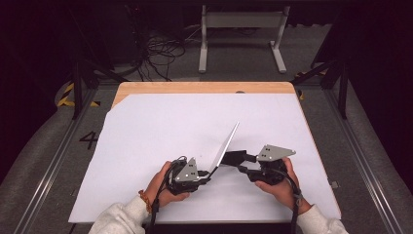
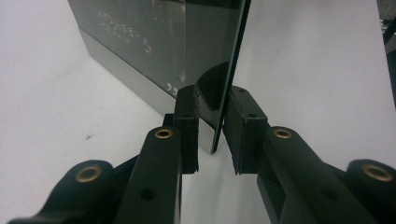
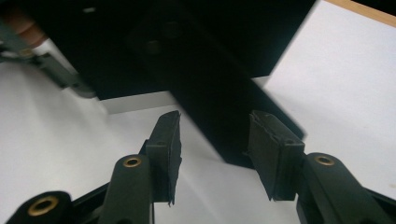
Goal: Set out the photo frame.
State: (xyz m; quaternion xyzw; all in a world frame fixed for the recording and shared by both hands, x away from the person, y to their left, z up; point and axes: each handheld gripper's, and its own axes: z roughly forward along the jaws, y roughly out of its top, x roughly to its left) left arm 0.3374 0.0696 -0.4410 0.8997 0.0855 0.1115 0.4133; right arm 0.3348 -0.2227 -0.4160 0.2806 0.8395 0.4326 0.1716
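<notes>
Right at the left gripper, the fingers are clenched on the lower corner of a thin tablet, one pad against its dark glass face and the other against its back, as the left gripper view shows. In the high view the same left gripper sits at the tablet's near end, and the tablet stands tilted on edge, rising from that corner up and away across the white sheet. To the tablet's right, the right gripper reaches toward its dark face; in the right gripper view its fingers are released, standing apart on either side of a dark flat shape that is blurred, with no pad pressing on it that I can make out. The white sheet under the tablet covers most of the wooden tabletop, whose bare strip lies at the far edge. Beyond the tabletop, a white frame and loose cables lie on the grey floor. The tablet looks slim, with a silver-grey back and rim, and its glossy black screen carries faint reflections.
</notes>
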